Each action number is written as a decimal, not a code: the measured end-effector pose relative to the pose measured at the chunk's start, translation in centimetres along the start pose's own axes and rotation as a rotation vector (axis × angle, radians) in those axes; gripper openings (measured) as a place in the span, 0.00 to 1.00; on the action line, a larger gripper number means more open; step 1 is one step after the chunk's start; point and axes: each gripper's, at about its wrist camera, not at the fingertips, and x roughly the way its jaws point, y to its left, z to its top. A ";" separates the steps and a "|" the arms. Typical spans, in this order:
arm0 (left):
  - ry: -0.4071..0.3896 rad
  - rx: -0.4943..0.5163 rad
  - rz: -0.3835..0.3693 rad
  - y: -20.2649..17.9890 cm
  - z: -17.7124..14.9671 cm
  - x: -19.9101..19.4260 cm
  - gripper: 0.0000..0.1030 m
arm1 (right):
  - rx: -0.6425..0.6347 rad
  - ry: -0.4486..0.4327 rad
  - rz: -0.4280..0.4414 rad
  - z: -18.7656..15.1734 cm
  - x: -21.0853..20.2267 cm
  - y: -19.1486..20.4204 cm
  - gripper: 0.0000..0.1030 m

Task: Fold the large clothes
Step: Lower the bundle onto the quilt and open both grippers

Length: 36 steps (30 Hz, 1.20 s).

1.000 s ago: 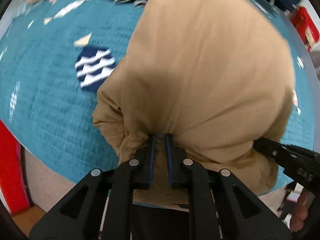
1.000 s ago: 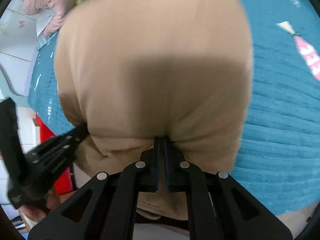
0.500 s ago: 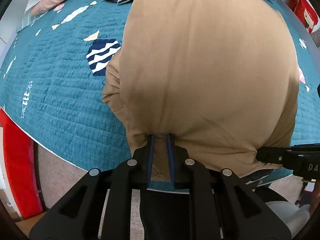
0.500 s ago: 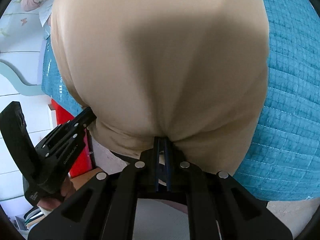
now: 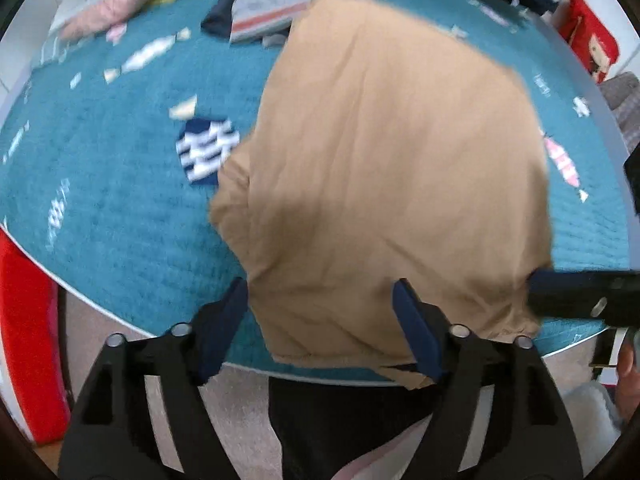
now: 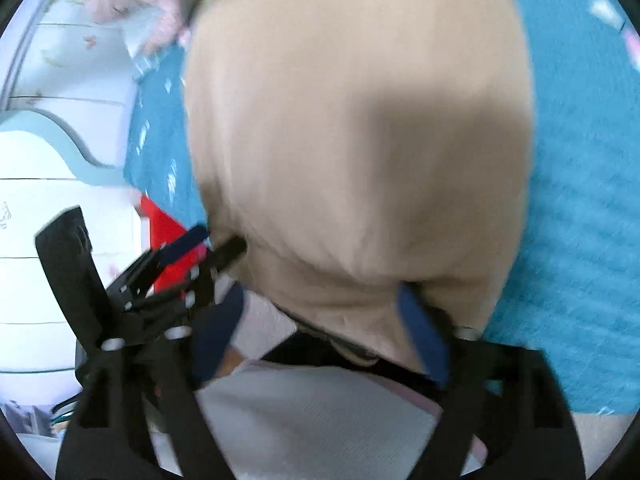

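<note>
A large tan garment (image 5: 392,168) lies spread on the teal quilted bedspread (image 5: 120,208), its near hem hanging just over the bed's edge. My left gripper (image 5: 320,312) hovers above that hem with its jaws opening; the cloth lies between the blue pads (image 5: 412,320) but neither presses on it. In the blurred right wrist view the tan garment (image 6: 360,140) fills the middle. My right gripper (image 6: 320,324) is also opening over the hem, which hangs loose between its fingers. The right gripper's finger (image 5: 580,296) touches the cloth's right edge. The left gripper (image 6: 188,256) shows at the left.
Folded grey and red-striped clothes (image 5: 272,12) and pink and green bedding (image 5: 120,4) lie at the bed's far side. A red object (image 5: 24,320) stands beside the bed at the left, a red bag (image 5: 588,40) at the far right. White furniture (image 6: 60,140) is nearby.
Both grippers were shut on the tan garment's near hem and now stand wide apart. The cloth has dropped and spread flatter on the bed. Both grippers have lifted slightly.
</note>
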 end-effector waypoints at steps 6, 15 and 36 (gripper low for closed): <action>-0.065 0.053 0.010 -0.6 1.6 -1.8 0.86 | 0.011 -0.243 -0.003 0.0 -5.6 -1.3 0.91; -0.156 0.079 0.003 -0.8 5.7 -2.5 0.87 | -0.052 -0.623 -0.196 0.5 -9.7 -1.9 0.91; -0.379 -0.058 -0.156 -0.2 15.1 9.4 0.89 | -0.278 -0.663 -0.374 9.4 3.2 -0.9 0.19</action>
